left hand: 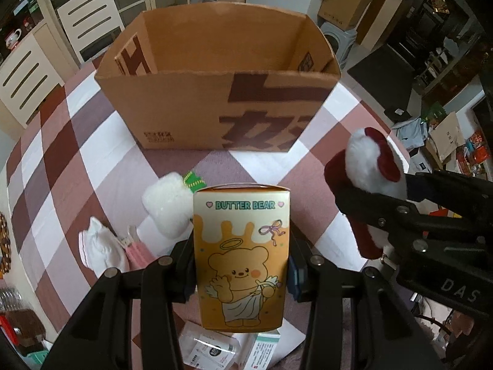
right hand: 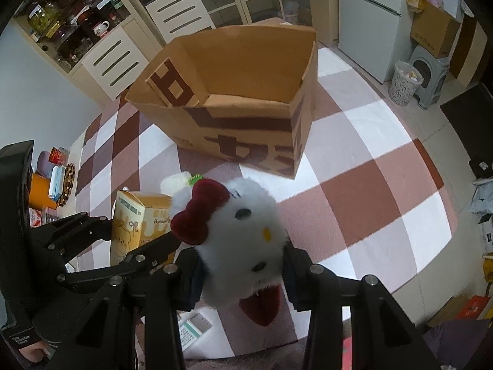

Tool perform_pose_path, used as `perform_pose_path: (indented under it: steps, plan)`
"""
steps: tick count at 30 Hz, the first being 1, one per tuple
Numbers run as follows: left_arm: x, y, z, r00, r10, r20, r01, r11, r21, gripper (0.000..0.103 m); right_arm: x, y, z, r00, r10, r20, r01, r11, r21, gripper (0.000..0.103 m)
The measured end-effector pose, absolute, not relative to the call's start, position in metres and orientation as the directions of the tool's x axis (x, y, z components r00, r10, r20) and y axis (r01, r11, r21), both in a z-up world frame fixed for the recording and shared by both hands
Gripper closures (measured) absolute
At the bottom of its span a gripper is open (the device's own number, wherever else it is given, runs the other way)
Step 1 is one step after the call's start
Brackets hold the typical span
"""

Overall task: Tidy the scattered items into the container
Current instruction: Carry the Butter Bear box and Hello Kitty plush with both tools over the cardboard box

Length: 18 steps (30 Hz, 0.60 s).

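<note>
An open cardboard box (left hand: pixel 191 104) stands on the checkered cloth ahead; it also shows in the right wrist view (right hand: pixel 246 123). My left gripper (left hand: pixel 242 265) is shut on an orange Butter Bear carton (left hand: pixel 242 246), held upright above the cloth; the carton also shows in the right wrist view (right hand: pixel 135 222). My right gripper (right hand: pixel 242 274) is shut on a white cat plush with a red bow (right hand: pixel 243 231), seen at the right of the left wrist view (left hand: pixel 369 169).
On the cloth lie a white plush with a green tag (left hand: pixel 169 203), a white pouch (left hand: pixel 98 246), a pink item (left hand: pixel 137 251) and small white packets (left hand: pixel 212 348). White chairs (left hand: pixel 89 21) stand behind the table. Floor clutter (left hand: pixel 446 141) lies right.
</note>
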State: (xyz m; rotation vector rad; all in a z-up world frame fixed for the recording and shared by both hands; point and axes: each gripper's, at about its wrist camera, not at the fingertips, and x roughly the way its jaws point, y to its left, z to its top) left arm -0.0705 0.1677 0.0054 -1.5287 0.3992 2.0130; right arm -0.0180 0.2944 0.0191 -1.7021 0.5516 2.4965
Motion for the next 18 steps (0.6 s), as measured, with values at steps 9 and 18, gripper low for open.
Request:
perform_pose_path:
  steps: [9, 18]
  plan:
    - [-0.106, 0.165, 0.042, -0.194, 0.329, -0.924, -0.601, -0.784, -0.153, 0.058, -0.049, 0.298, 0.047, -0.44, -0.153, -0.885, -0.201, -0.944, 0.263, 0.061]
    - [-0.151, 0.169, 0.08, -0.238, 0.366, -0.9, -0.591, -0.79, -0.165, 0.058, -0.089, 0.304, 0.084, -0.511, -0.19, -0.838, -0.155, -0.939, 0.307, 0.061]
